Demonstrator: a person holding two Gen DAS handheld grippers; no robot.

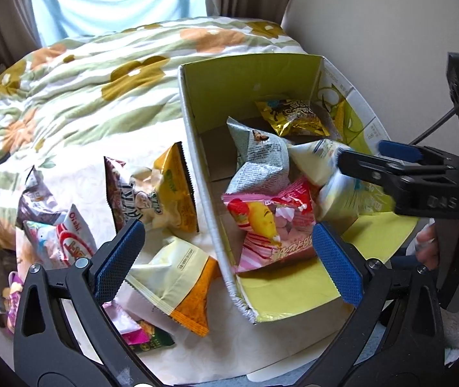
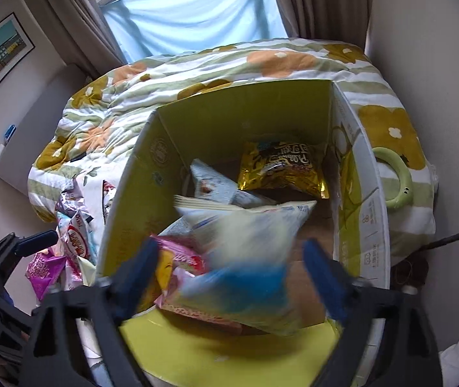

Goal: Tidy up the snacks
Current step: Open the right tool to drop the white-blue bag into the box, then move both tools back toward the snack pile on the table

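**A:** Why are the right gripper's (image 2: 229, 277) jaws spread so wide over the box (image 2: 132, 174)?

**B:** It looks like a drop. The white-and-blue bag (image 2: 249, 258) sits blurred between the pads, and neither pad seems to press on it, so I read it as let go, tipping onto the packets already inside.

**A:** And the left gripper (image 1: 226, 258)?

**B:** Jaws wide too, with nothing gripped. It hangs across the box's near left wall, one pad over the loose pile, the other over the pink bag (image 1: 271, 225) inside. I'd guess it is placed to reach the next packet.

**A:** What's in the box?

**B:** The pink bag near the front, a grey bag (image 1: 258, 158) leaning behind it, a gold bag (image 1: 294, 117) at the back. They lie however they fell, not in rows.

**A:** And outside?

**B:** A yellow-and-orange bag (image 1: 178, 283) just beside the wall, a yellow bag (image 1: 174, 190) propped against it, and a red-and-white one (image 1: 74, 242) further left, all on the bed (image 1: 68, 96). So plenty remains.
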